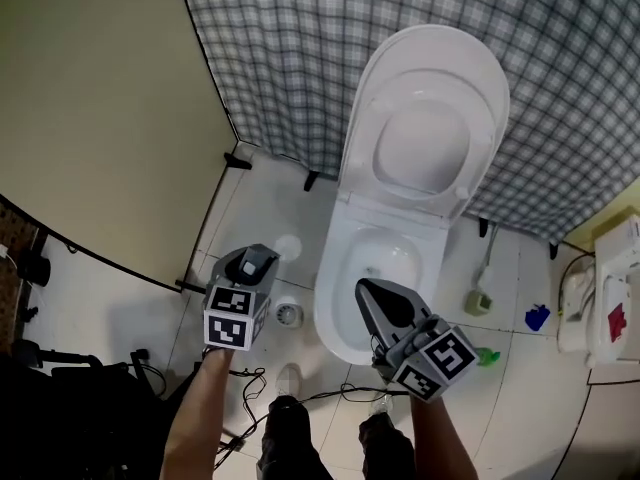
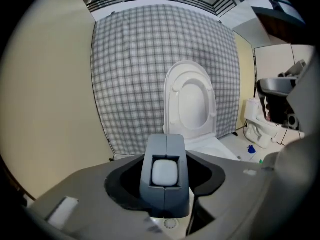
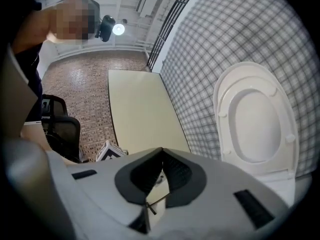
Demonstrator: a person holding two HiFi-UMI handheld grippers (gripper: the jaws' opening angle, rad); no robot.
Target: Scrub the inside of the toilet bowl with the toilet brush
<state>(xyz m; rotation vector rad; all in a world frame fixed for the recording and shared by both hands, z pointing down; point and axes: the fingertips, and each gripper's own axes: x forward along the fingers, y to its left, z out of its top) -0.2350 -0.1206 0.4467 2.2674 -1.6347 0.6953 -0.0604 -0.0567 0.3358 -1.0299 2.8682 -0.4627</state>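
Below lid (image 1: 432, 118), bowl interior (image 1: 385, 265) (head view only).

**Lighting and picture quality, as I read it from my station**

- **Head view:** Bright and even, with the source out of frame overhead. The toilet lid (image 1: 435, 118) is close to white-out. The floor tiles (image 1: 250, 203) carry a soft sheen and only faint shadows. The lower left corner is dim. Straight edges bow near the borders.
- **Left gripper view:** Circular fisheye with black corners. The checked curtain (image 2: 150, 74) bulges but stays sharp. The left gripper (image 2: 165, 139) is soft close to the lens and smeared along the bottom edge, possibly from motion.
- **Right gripper view:** Same dark ring. One lamp (image 3: 118, 29) flares at upper left. The right gripper (image 3: 161, 151) is shaded and out of focus, and the lid at right is overexposed.
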